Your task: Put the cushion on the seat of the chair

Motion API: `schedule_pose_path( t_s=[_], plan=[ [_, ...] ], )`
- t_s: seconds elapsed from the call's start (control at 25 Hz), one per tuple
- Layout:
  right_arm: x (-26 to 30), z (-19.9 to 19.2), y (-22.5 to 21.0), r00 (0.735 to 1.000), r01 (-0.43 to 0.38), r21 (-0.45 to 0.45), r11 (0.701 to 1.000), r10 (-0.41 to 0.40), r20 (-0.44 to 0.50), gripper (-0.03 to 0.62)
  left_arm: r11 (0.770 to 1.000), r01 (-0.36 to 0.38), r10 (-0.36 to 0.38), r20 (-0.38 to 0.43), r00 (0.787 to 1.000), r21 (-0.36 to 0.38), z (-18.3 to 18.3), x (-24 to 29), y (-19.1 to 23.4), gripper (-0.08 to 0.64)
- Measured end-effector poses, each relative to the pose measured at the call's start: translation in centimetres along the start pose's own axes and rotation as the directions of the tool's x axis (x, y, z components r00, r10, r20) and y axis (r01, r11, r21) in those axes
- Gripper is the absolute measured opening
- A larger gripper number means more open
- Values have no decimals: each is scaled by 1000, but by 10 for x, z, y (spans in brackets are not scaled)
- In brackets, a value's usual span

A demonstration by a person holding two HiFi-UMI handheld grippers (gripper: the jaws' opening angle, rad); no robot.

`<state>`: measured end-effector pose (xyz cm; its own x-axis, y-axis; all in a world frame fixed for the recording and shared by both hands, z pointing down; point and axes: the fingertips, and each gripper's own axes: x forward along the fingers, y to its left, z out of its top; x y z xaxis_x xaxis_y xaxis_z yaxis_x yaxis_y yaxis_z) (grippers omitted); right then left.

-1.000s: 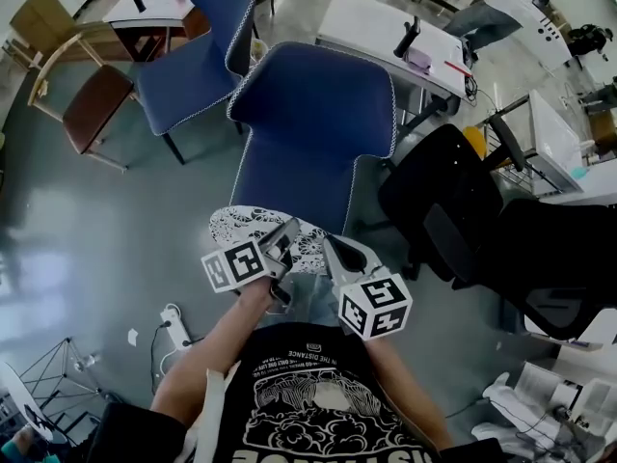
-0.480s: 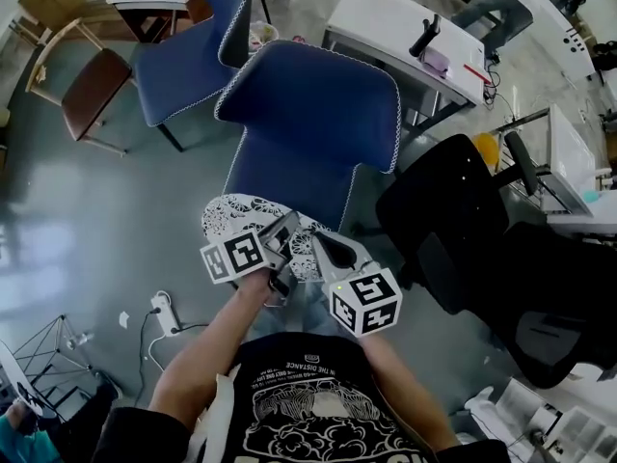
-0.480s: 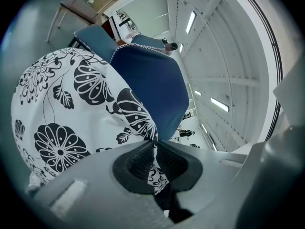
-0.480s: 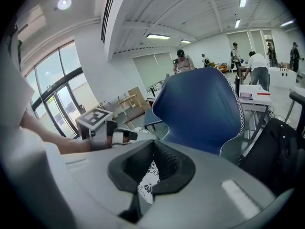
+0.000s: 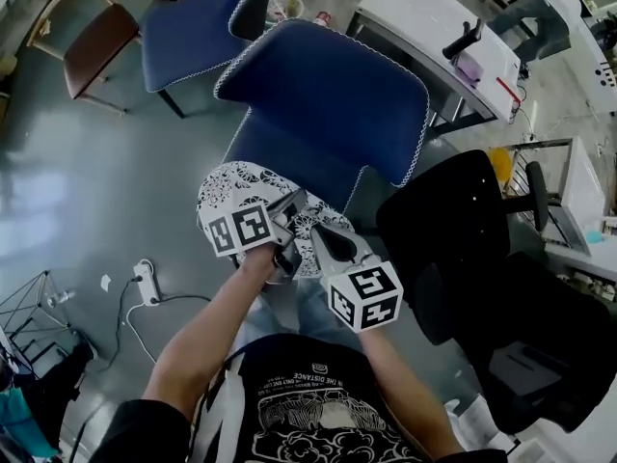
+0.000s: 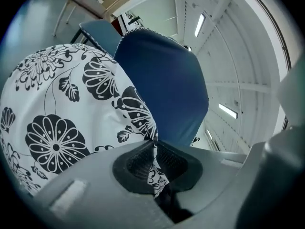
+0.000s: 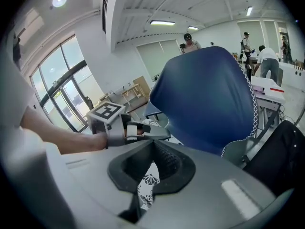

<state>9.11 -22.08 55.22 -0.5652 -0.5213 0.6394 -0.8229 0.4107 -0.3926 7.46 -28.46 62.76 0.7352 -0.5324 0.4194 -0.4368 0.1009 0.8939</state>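
A white cushion (image 5: 229, 193) with black flower print hangs at the front edge of the blue chair's seat (image 5: 299, 152). Whether it touches the seat cannot be told. Both grippers hold its near edge. My left gripper (image 5: 290, 210) is shut on the cushion's fabric, which shows pinched between its pads (image 6: 138, 161) in the left gripper view, the cushion (image 6: 62, 113) bulging to the left. My right gripper (image 5: 317, 235) is shut on the same edge, with printed fabric (image 7: 147, 187) between its jaws. The blue chair back (image 7: 205, 99) rises just beyond.
A second blue chair (image 5: 193, 27) and a wooden chair with a brown seat (image 5: 92, 37) stand at the back left. A black office chair (image 5: 463, 230) is close on the right, a white table (image 5: 434, 37) behind it. A power strip (image 5: 147, 283) lies on the floor at the left.
Both grippers have moved forward and down with the cushion, which is now closer to the blue chair's seat. Both grips look the same.
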Motion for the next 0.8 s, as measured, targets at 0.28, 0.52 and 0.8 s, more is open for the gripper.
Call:
schedule_pose_path(
  t_s=[0.28, 0.52, 0.8],
  plan=[
    [19, -6, -26, 996, -49, -16, 999, 48, -71, -2, 998, -47, 49, 33, 998, -40, 10, 34, 24, 18],
    [37, -16, -47, 987, -94, -19, 995, 91, -130, -2, 994, -81, 86, 67, 994, -77, 19, 63, 52, 20],
    [60, -19, -61, 982, -112, -14, 994, 109, -156, -2, 987, -99, 112, 100, 989, -125, 33, 83, 85, 26]
  ],
)
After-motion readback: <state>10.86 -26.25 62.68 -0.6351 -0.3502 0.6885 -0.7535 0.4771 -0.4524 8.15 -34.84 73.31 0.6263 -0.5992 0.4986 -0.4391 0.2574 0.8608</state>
